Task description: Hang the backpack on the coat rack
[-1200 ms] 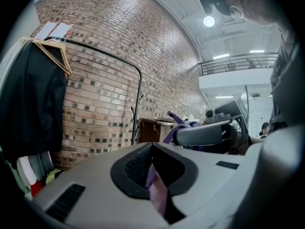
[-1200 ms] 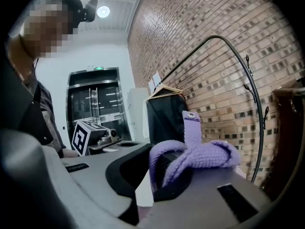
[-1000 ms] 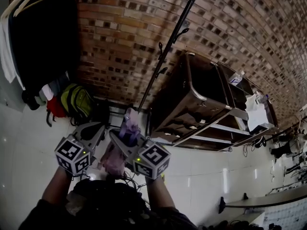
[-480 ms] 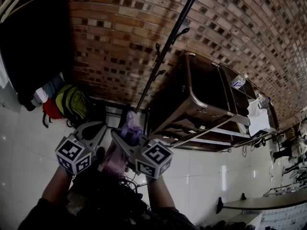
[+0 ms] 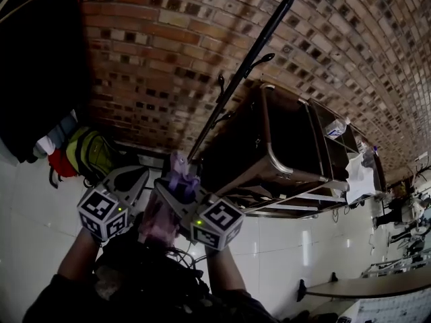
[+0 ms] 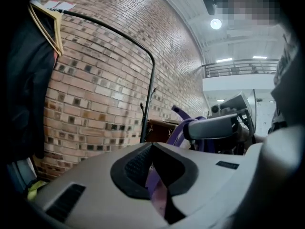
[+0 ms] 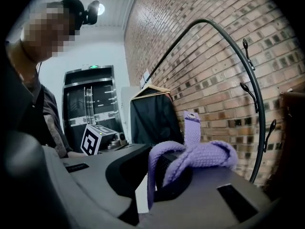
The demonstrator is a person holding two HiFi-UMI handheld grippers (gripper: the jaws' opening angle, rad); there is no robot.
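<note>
Holding the purple backpack (image 5: 160, 222) clear of the white tiled floor (image 5: 289, 247) by its straps, with the left hand-held gripper (image 6: 153, 162) and the right hand-held gripper (image 7: 155, 159) side by side, close together and roughly level, both aimed at a brick wall (image 5: 155, 46). Clamps the left hand-held gripper shut on a flat purple strap (image 6: 156, 192) that drops through the gap between its pads. Pinches a thicker woven strap (image 7: 209, 154) in the right hand-held gripper, jaws clenched on it, with the loop bunched over the top of one jaw and a short tab (image 7: 192, 128) standing upright behind. Has the bulk of the backpack low between the two hand-held grippers, apart from the coat rack (image 5: 241, 73) and not yet on any of its hooks (image 5: 259, 59). Faces that coat rack ahead: a black pole, curved over at the top, rising before the brick wall with small hooks along its side. Takes in a dark wooden cabinet (image 5: 289, 126) with a metal frame just right of the pole, a yellow-green bag (image 5: 91, 155) and something red (image 5: 62, 165) by the wall at the left, and dark garments (image 5: 34, 66) hanging above those, one on a wooden hanger (image 6: 56, 32).
</note>
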